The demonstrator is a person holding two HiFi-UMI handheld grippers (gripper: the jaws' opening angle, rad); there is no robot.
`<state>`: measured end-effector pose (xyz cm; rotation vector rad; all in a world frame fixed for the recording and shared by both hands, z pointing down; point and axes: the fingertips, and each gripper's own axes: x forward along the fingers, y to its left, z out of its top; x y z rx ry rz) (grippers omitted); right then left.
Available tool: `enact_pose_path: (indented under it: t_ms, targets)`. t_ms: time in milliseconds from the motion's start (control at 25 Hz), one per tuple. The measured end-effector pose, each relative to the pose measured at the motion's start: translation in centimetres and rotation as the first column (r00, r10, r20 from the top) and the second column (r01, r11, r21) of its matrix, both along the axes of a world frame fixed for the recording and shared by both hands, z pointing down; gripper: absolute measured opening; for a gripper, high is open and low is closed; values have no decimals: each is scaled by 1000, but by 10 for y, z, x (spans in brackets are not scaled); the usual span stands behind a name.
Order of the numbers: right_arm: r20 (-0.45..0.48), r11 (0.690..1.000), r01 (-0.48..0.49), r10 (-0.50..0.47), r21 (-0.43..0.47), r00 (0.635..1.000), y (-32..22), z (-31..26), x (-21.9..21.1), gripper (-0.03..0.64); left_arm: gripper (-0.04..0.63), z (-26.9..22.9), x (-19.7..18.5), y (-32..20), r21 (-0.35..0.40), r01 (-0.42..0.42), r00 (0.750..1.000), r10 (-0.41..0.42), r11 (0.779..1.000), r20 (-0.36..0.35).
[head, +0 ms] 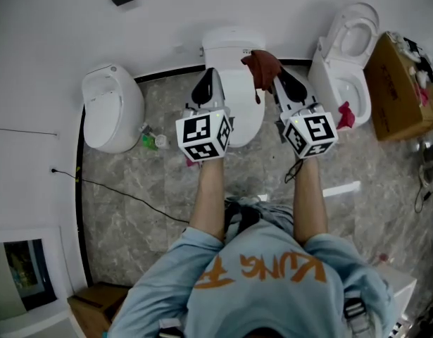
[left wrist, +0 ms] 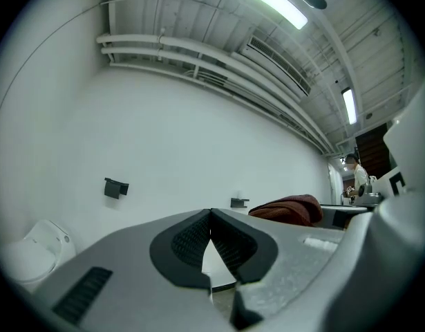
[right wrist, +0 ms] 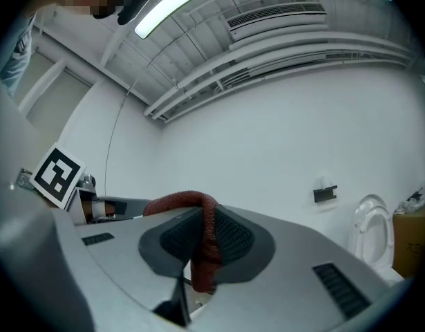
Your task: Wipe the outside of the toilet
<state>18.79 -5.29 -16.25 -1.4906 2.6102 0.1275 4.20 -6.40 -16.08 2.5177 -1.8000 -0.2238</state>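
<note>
Against the white wall, the middle toilet point(head: 234, 51), smooth glossy white with its lid down, stands between two other white toilets. The right gripper point(right wrist: 202, 230) has its jaws clamped on a dark red knitted cloth point(right wrist: 198, 209) at the tank's right edge. The left gripper point(left wrist: 211, 220), over the toilet's left side, has its jaws pressed together on nothing.

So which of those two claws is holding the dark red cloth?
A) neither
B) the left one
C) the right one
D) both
C: the right gripper is clamped on the red cloth, while the left gripper has its jaws together with nothing between them.
</note>
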Motion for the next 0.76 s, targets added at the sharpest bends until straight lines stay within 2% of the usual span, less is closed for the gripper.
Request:
enact_pose_path:
  t_ms: [320, 520, 760]
  targets:
    - [10, 999, -38, 38, -11, 999, -2, -3, 16, 49, -6, -2, 19, -8, 11, -38, 999, 37, 999, 9]
    - [1, 995, -98, 98, -13, 995, -3, -4, 27, 49, -6, -4, 32, -9, 14, -66, 998, 66, 998, 21]
    - [-9, 995, -98, 98, -14, 995, -3, -8, 35, 49, -6, -7, 40, -8, 12, -74, 997, 74, 997, 25]
